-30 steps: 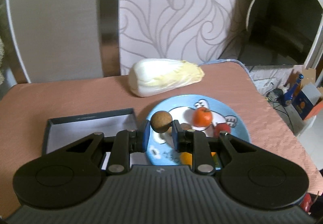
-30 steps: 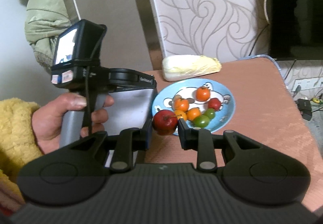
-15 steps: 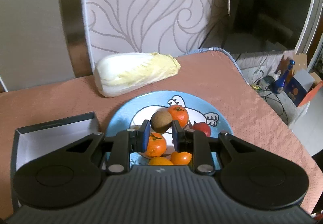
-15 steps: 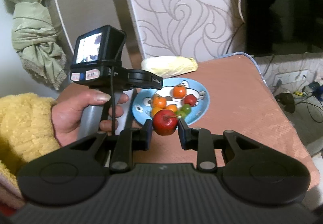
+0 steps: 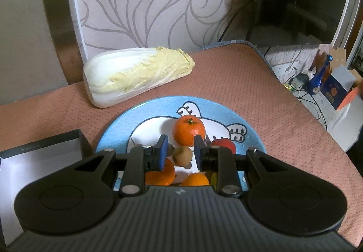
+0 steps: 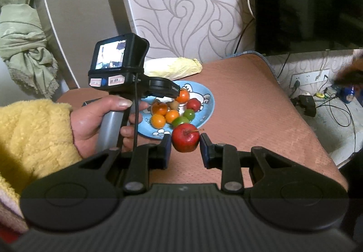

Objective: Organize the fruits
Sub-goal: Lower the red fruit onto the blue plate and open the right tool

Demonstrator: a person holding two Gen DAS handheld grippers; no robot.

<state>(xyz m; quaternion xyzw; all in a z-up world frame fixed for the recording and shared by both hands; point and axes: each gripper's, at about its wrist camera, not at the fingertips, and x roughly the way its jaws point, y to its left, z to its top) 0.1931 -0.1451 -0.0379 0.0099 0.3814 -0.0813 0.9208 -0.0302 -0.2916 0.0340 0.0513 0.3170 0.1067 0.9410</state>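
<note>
Over the plate (image 5: 247,126) my left gripper (image 5: 179,153) has just been opening, brown fruit (image 5: 182,156) loose between; right gripper (image 6: 185,147) grips the apple (image 6: 185,140), next onto the plate.

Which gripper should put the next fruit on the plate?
Right. The right gripper is shut on the red apple just short of the blue plate; the left gripper has just opened around the brown fruit.

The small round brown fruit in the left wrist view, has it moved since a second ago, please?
Yes. The small round brown fruit went from over the dark open box rightward, down onto the blue cartoon plate.
</note>
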